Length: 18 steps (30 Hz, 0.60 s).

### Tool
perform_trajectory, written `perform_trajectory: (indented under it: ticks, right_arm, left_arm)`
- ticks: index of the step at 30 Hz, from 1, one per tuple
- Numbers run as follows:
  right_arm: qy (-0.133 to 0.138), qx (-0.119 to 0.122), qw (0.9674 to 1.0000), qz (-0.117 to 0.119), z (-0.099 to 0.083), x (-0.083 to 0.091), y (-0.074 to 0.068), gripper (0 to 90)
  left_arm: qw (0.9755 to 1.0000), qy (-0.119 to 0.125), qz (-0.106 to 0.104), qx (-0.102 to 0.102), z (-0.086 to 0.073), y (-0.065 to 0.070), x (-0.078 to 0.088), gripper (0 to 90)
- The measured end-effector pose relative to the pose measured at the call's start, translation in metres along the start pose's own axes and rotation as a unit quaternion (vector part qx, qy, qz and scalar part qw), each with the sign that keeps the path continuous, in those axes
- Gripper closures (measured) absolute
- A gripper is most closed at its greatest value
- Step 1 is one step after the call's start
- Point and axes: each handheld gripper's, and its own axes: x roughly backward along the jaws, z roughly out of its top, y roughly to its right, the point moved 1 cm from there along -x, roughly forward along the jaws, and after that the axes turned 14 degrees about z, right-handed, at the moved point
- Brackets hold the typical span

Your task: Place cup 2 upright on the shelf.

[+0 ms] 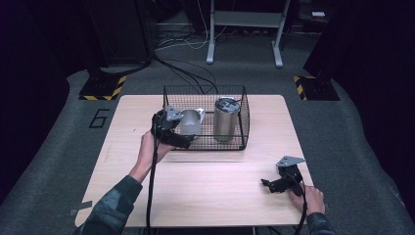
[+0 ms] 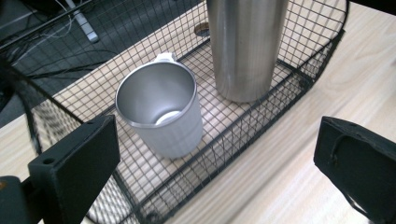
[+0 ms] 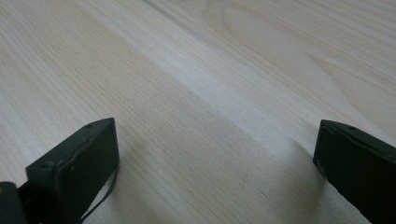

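While the released left tool (image 2: 215,172) hovers before the black wire basket (image 2: 299,84), lower its jaws astride the short silver metal cup (image 2: 161,112) rim ahead.

A small steel mug (image 2: 161,112) stands upright and empty in the left part of a black wire basket (image 1: 243,117), its handle on the far side. Just right of it, apart, stands a taller lidded steel tumbler (image 1: 225,119), also upright.
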Motion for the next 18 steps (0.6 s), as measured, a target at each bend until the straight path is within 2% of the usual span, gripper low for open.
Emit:
perform_trajectory:
  ticks: [2,8,11,13,18]
  right_arm:
    - [0.000,0.000,1.0000,0.000,0.000,0.000,0.000,0.0]
    - [0.000,0.000,1.0000,0.000,0.000,0.000,0.000,0.0]
    - [0.000,0.000,1.0000,0.000,0.000,0.000,0.000,0.0]
    - [0.000,0.000,1.0000,0.000,0.000,0.000,0.000,0.0]
    - [-0.001,0.000,1.0000,0.000,0.000,0.000,0.000,0.0]
  left_arm:
    - [0.9999,0.008,0.000,0.010,-0.010,0.001,0.006,0.9]
    - [0.9999,0.003,0.008,0.008,-0.042,0.001,0.020,1.0]
    - [0.9997,0.002,0.011,0.022,-0.059,-0.003,0.025,0.9]
    - [0.9993,0.006,0.024,0.028,-0.074,-0.008,0.028,1.0]
    - [0.9981,-0.008,0.032,0.052,-0.107,-0.019,0.031,0.8]
